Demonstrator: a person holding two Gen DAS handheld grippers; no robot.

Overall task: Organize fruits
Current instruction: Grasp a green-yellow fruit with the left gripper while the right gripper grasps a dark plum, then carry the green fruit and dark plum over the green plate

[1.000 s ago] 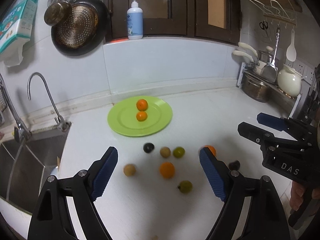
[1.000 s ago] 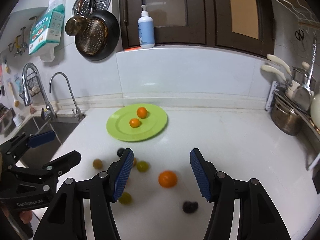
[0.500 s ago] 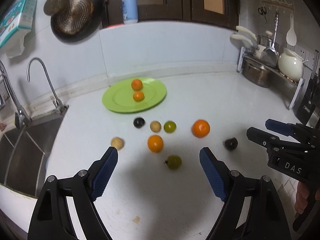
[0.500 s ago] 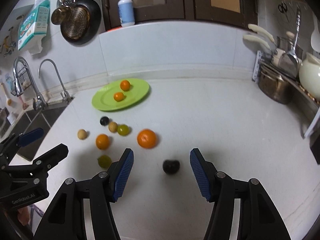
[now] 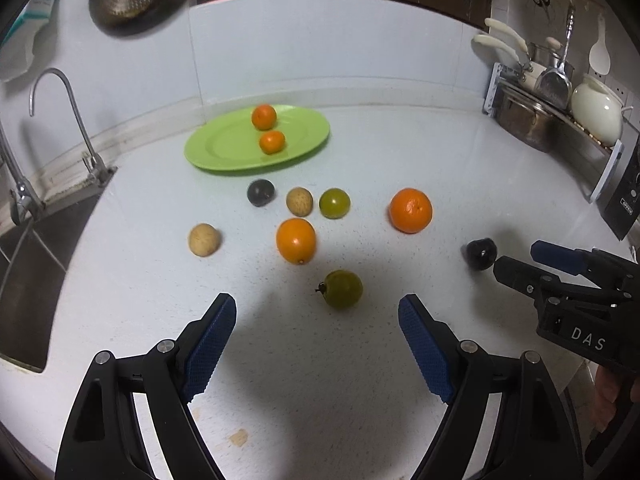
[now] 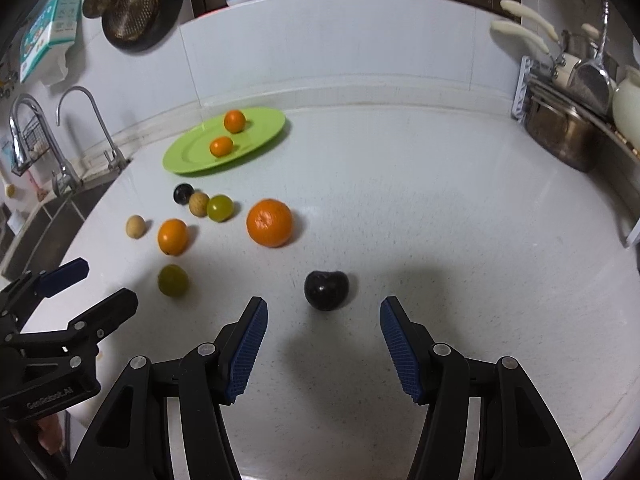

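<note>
Bare white speckled countertop spreads rightward. The far round green plate holds two small oranges. The left gripper is closing on nothing; the right gripper gapes empty.

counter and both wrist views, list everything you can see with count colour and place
plate: 1, green, back of counter near wall
small oranges: 2, orange, on the plate
large oranges: 2, orange, loose on counter
green fruits: 2, yellow-green, on counter
tan fruits: 2, beige, on counter
dark fruits: 2, near-black, on counter
taps: 2, metal, by sink at left
pan: 1, dark, hung on wall
pot: 1, steel, right rack
left gripper: black with blue pads, jaws closing, empty
right gripper: same colours, open, dark fruit just ahead
</note>
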